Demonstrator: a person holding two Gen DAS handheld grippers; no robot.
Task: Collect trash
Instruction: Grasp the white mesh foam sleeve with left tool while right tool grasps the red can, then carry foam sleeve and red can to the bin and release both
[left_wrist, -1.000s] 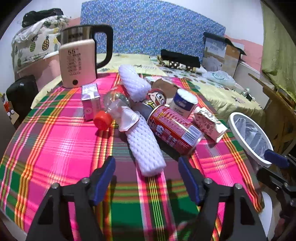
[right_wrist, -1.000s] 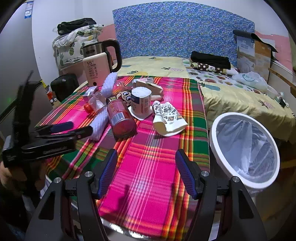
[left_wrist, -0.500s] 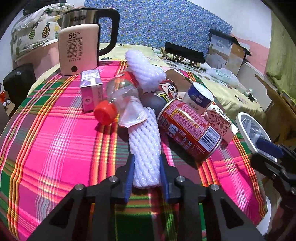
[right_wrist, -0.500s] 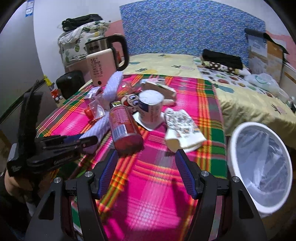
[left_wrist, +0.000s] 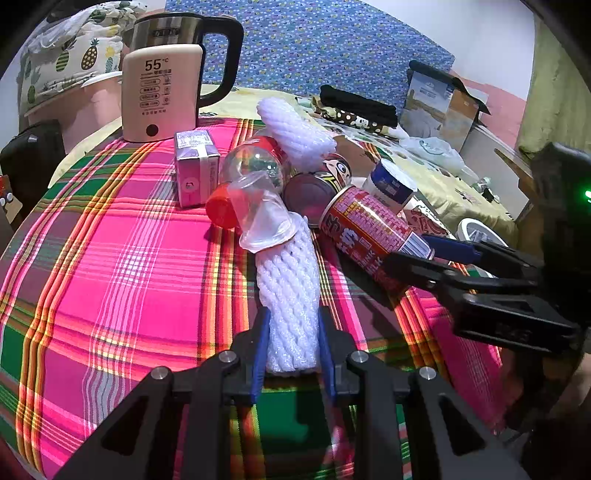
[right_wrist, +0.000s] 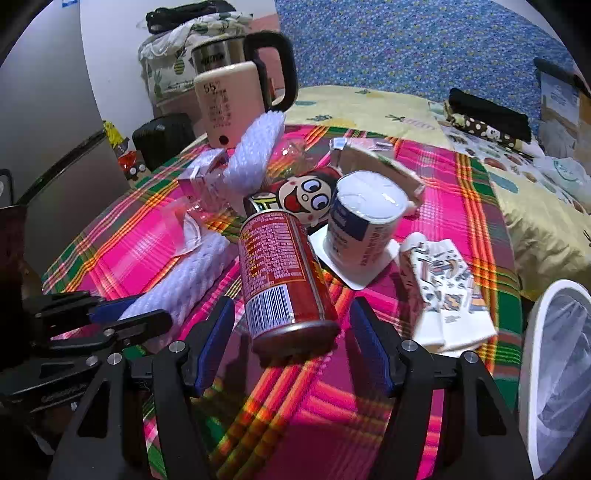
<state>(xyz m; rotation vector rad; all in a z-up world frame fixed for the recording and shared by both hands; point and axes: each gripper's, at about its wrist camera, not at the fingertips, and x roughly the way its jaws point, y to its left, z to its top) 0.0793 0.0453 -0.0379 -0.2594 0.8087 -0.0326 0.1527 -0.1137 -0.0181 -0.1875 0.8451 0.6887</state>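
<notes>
clamping the white foam sleeve (left_wrist: 288, 291), left tongs (left_wrist: 291, 354) just closed; right tongs (right_wrist: 293, 343), wide, now straddle red can (right_wrist: 280, 273).

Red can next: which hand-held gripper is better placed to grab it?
Right. The right hand-held gripper is open with the red can's near end between its pads, which are not yet pressing. The left hand-held gripper is shut on the foam net.

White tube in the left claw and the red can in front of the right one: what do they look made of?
White tube: seemingly soft foam netting, matte, woven mesh ribs, pinched between the left claw pads. Red can: probably metal, glossy printed wall, shiny rim at its end, lying between the right claw's open pads.
</notes>
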